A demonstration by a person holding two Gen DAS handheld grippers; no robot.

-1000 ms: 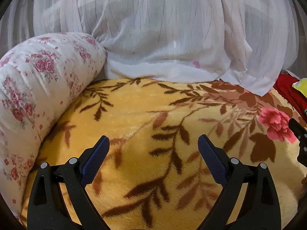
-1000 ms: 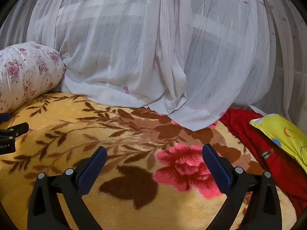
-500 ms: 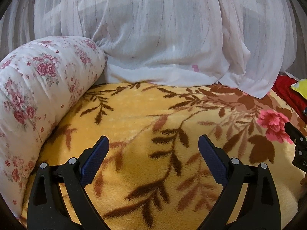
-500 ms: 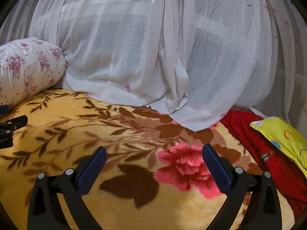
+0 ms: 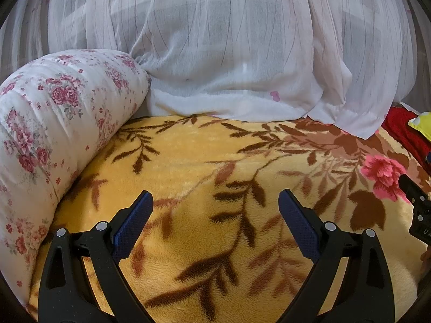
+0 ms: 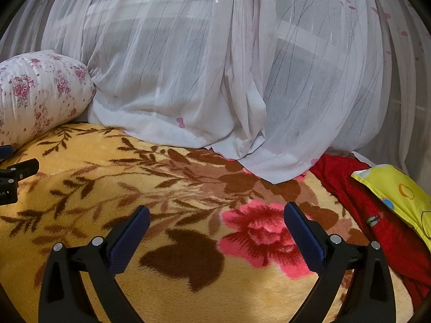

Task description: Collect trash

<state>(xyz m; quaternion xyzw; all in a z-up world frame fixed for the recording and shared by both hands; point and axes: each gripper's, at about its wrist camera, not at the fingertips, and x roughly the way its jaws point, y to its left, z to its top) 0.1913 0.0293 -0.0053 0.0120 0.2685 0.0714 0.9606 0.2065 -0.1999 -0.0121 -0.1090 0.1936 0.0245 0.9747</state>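
Note:
No piece of trash shows in either view. My left gripper is open above a yellow blanket with brown leaf patterns, nothing between its blue pads. My right gripper is open too, hovering over a pink flower printed on the same blanket. The right gripper's black tip pokes in at the right edge of the left wrist view. The left gripper's tip shows at the left edge of the right wrist view.
A white floral pillow lies along the left side of the bed. Sheer white curtains hang at the back and drape onto the blanket. A red cloth and a yellow printed cushion lie at the right.
Both views have tilted slightly upward and drawn back, so the pillow and curtain sit a little lower in frame. Both grippers stay open.

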